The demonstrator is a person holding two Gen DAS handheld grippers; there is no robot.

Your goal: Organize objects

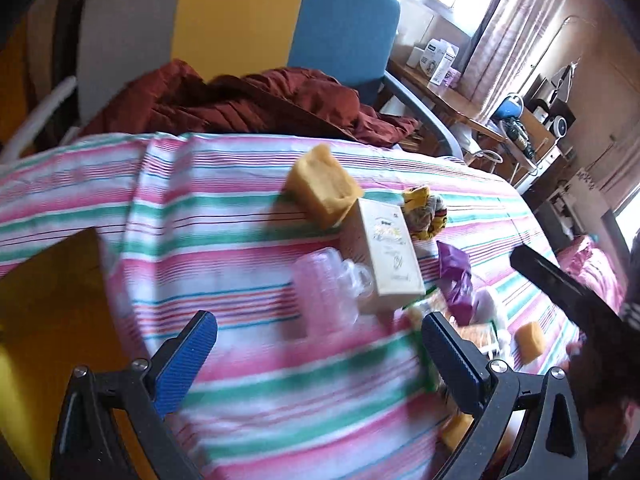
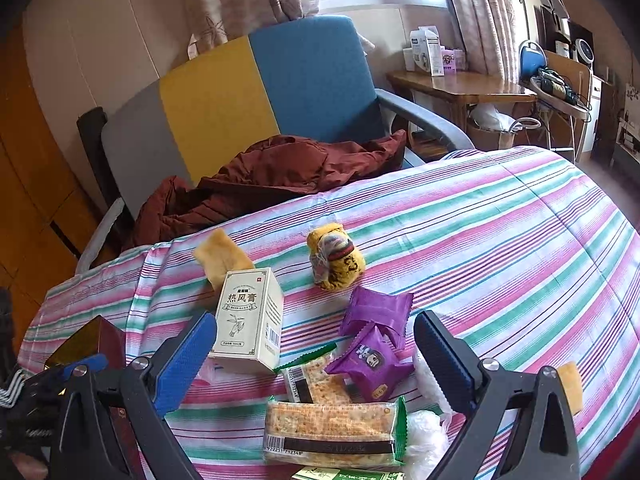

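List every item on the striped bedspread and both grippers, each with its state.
Left gripper: open, empty.
Right gripper: open, empty.
White box: upright, closed.
Big sponge: lying behind the box.
Tiger toy: tipped on its side.
Purple snack packets: sealed, overlapping.
Cracker packs: sealed, lying flat.
Clear cups: on their side, nested.
Small sponge: lying near the edge.

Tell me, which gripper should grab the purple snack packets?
Probably the right gripper: it is open, with the purple snack packets lying close ahead between its fingers. The left gripper, also open, has them off to its right.
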